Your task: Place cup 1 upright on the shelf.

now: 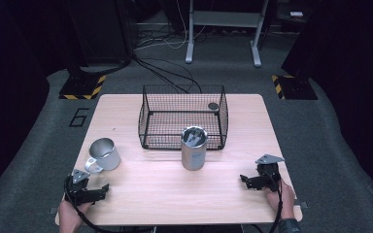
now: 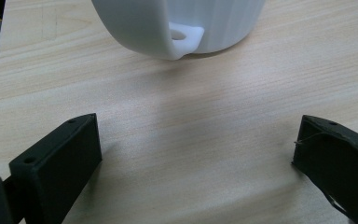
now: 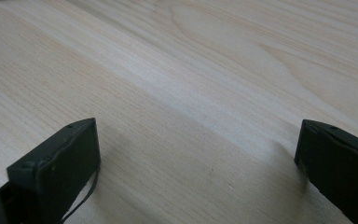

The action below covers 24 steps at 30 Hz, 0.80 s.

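A pale metal mug [image 1: 104, 154] stands at the table's left, handle toward the front. In the left gripper view its handle and lower wall [image 2: 182, 28] fill the top, just beyond the jaws. My left gripper [image 1: 102, 191] [image 2: 196, 140] rests low on the table in front of the mug, open, with only bare wood between its jaws. A steel tumbler [image 1: 194, 148] holding dark items stands mid-table. My right gripper [image 1: 245, 180] [image 3: 196, 144] lies at the front right, open over bare wood, pointing left toward the tumbler.
A black wire basket [image 1: 148, 119] sits at the back middle of the wooden table [image 1: 175, 194], right behind the tumbler, with a small dark round item [image 1: 213, 106] in its far right corner. Dark floor, cables and stands lie beyond.
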Available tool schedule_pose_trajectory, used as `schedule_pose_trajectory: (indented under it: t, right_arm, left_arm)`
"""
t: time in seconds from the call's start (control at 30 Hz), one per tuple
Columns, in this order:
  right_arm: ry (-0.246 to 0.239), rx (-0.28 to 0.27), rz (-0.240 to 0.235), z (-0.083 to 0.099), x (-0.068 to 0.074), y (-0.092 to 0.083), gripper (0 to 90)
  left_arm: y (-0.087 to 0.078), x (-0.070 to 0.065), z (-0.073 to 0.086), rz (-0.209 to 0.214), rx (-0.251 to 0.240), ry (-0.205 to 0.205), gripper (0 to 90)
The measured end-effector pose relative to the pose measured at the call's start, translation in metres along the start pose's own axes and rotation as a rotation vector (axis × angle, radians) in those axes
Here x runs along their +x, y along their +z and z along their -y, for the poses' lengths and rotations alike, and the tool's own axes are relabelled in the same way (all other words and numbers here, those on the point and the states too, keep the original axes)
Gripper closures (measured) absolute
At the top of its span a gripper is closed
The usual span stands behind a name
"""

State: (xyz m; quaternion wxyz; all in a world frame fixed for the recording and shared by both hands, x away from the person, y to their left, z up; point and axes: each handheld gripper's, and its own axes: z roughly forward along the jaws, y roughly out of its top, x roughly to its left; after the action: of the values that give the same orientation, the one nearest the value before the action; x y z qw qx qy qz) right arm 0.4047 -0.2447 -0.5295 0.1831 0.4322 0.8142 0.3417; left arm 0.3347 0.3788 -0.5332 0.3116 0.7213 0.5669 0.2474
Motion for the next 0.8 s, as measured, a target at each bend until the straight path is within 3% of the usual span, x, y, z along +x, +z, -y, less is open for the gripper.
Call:
schedule_pose_trajectory:
  t: [0.37,0.6,0.8]
  right_arm:
    - [-0.046,0.006,-0.046,-0.0044,-0.0067,0.0041,0.0]
    - [-0.048,0.003,-0.047,-0.0048,-0.0069,0.0046,0.0]
    - [-0.045,0.003,-0.048,-0.005,-0.0067,0.0048,0.0]
  left_arm:
    - [-0.0002,-0.0014,0.0,-0.006,0.002,-0.009,0.5]
    - [-0.0014,-0.0007,0.0001,0.022,-0.001,-0.01,0.2]
    - [-0.0076,0.0026,-0.0009,0.045,-0.044,-0.039,0.2]
